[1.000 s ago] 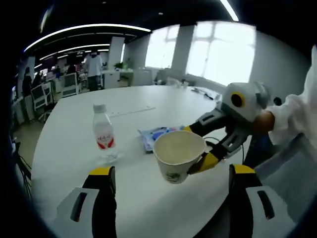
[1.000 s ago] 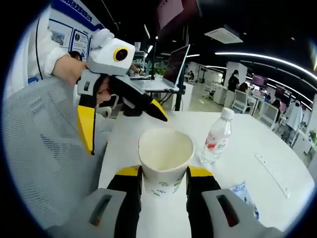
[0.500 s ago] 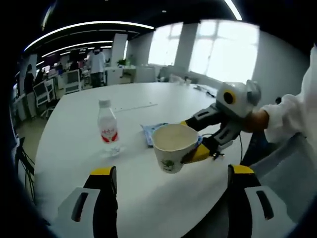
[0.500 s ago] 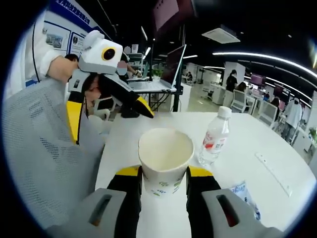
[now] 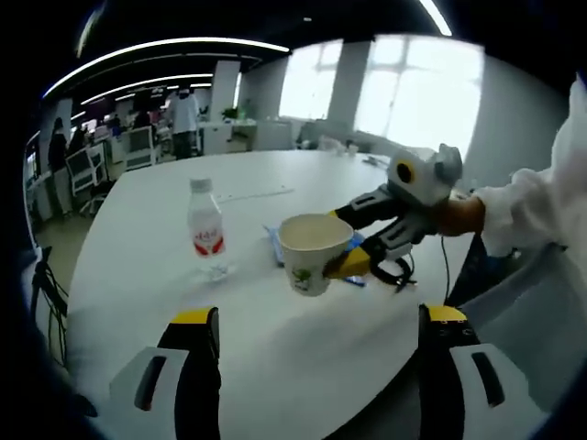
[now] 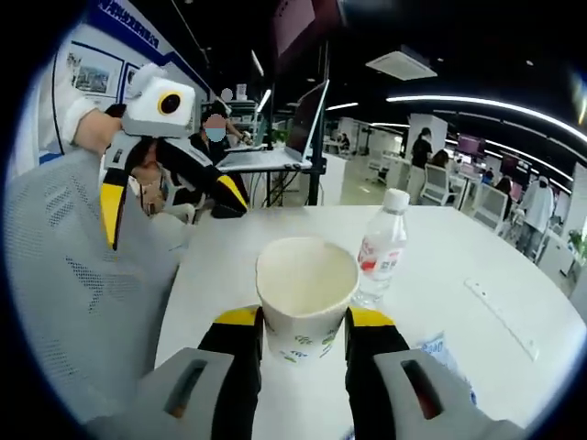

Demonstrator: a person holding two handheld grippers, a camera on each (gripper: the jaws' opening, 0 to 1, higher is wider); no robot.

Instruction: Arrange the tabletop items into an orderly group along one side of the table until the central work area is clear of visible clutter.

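White and round, the table [image 5: 303, 367] stood in an open office with strip lights. From left to right in the left gripper view came a water bottle [image 5: 207, 238] standing upright, then a paper cup [image 5: 312, 253] clamped in the right gripper [image 5: 353, 247] above a blue packet [image 5: 275, 246]. The left gripper [image 5: 307, 321] gaped wide, empty. The cup seemed mid-carry; setting it beside the bottle looked next. The bottle's red label was too blurred to read.
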